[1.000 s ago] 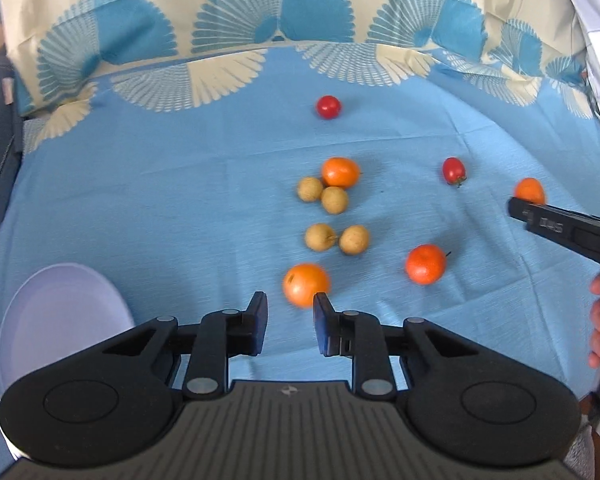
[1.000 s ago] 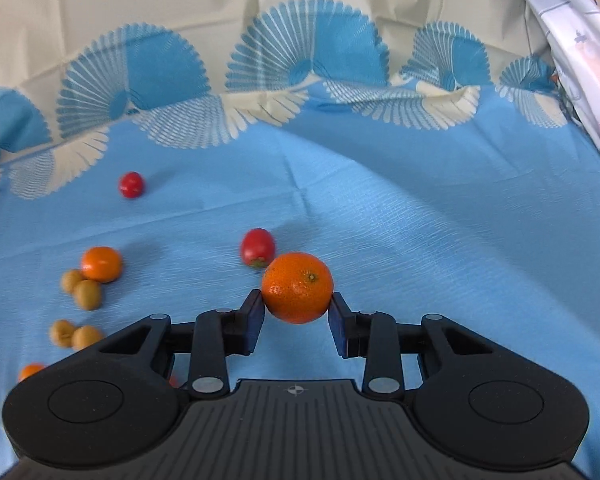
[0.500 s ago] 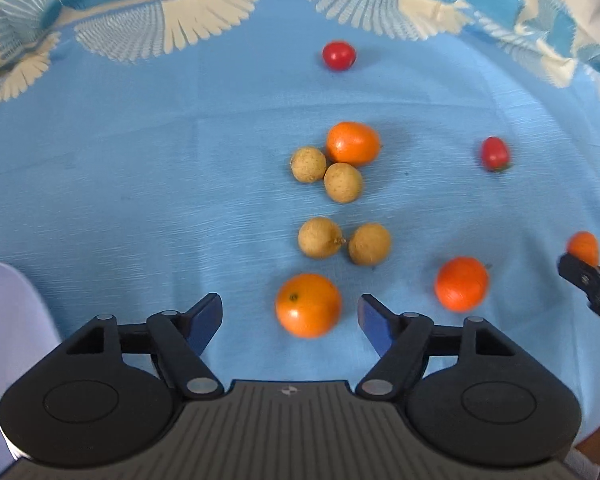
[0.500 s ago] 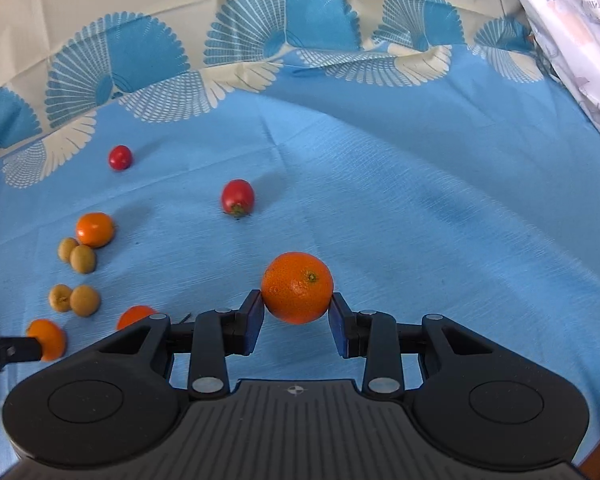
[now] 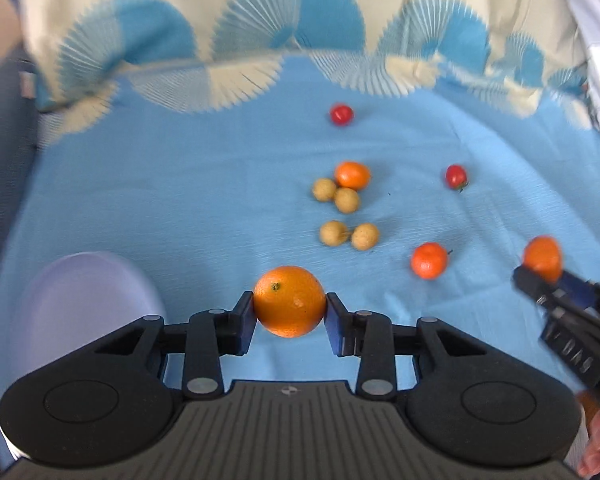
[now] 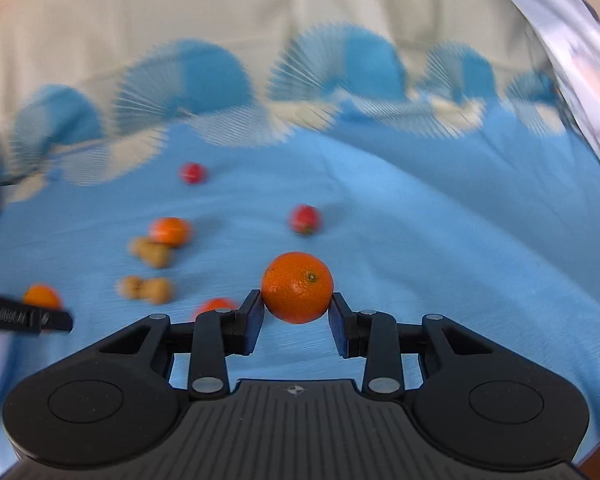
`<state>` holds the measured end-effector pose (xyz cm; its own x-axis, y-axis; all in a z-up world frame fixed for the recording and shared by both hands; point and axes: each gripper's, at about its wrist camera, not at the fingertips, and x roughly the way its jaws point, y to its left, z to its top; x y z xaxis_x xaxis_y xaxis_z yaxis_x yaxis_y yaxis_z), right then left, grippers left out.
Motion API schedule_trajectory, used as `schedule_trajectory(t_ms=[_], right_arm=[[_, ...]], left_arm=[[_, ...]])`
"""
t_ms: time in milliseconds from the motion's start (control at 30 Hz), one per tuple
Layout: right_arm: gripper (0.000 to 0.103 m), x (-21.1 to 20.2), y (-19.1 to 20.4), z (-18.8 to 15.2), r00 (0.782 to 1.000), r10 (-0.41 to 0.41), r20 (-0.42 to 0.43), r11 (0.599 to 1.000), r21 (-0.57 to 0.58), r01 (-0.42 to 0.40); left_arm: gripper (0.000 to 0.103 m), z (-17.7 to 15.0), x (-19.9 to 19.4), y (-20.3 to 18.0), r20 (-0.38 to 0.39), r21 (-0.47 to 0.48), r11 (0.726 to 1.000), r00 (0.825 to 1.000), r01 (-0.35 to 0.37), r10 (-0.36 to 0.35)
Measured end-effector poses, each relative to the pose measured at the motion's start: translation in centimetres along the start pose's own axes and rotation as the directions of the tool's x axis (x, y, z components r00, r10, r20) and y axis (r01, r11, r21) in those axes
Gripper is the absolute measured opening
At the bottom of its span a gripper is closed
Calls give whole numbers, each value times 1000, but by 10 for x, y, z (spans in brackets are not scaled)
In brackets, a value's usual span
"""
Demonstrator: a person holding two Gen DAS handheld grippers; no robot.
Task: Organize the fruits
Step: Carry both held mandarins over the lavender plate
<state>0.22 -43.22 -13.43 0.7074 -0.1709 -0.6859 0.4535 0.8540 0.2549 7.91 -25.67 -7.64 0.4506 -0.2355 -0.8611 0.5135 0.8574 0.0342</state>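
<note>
Two mandarins are off the cloth, one in each gripper. The left gripper has just been closing, and its blue pads now press both sides of a large orange mandarin, smooth-skinned with a small dark stem scar facing up and left. The right gripper is clamped on a second mandarin, deeper orange, finely pitted, with its green stem button turned to the upper right.

Only the left wrist view shows the pale lavender plate, which lies on the blue tablecloth just left of the held fruit, and a fingertip of the person's hand at the lower right corner. It also shows the right gripper from the side, at the right edge, with its mandarin above the black fingers. It gives the sharper look at what remains on the cloth: four tan longans in two touching pairs, a small mandarin touching the farther pair, another mandarin alone to the right, and two cherry tomatoes well apart farther back.

The right wrist view is blurred, so the longans there read only as tan smudges, probably the same four. It alone shows the left gripper's finger as a dark bar at the left edge, and a white patterned fabric in the upper right corner
</note>
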Motion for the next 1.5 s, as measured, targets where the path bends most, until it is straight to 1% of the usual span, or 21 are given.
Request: schedule_trajectory(t_ms=[133, 200, 267, 333, 467, 567, 633, 800, 1000, 1200, 1500], right_arm=[[37, -53, 40, -20, 995, 99, 6, 994, -50, -99], [37, -75, 62, -32, 989, 146, -11, 987, -65, -146], [37, -94, 82, -43, 981, 191, -28, 979, -70, -193], [37, -112, 107, -55, 972, 230, -44, 968, -97, -233], [37, -149, 150, -76, 951, 305, -60, 937, -161, -310], [37, -175, 176, -88, 942, 330, -53, 915, -228, -334], [37, -188, 186, -92, 941, 337, -44, 902, -270, -336], [37, -204, 197, -93, 944, 329, -28, 894, -314, -321], [37, -194, 195, -84, 950, 311, -38, 901, -306, -307], [37, -185, 200, -84, 949, 309, -54, 897, -315, -310], [37, -168, 203, -75, 953, 296, -66, 903, -305, -302]], left_arm=[[40, -38, -64, 40, 35, -33, 999, 999, -39, 40], [40, -57, -89, 61, 42, -59, 997, 997, -57, 60], [40, -77, -111, 80, 55, -87, 992, 994, -91, 96], [40, -98, -130, 99, 67, -118, 986, 990, -118, 127], [40, -134, -164, 134, 93, -187, 974, 985, -128, 147], [40, -152, -179, 150, 111, -218, 968, 982, -126, 153], [40, -163, -187, 158, 124, -227, 966, 980, -121, 152], [40, -174, -196, 166, 147, -245, 963, 977, -113, 152], [40, -176, -194, 171, 148, -250, 962, 978, -109, 149], [40, -169, -187, 177, 136, -267, 958, 980, -106, 146], [40, -153, -173, 186, 126, -280, 954, 981, -108, 148]])
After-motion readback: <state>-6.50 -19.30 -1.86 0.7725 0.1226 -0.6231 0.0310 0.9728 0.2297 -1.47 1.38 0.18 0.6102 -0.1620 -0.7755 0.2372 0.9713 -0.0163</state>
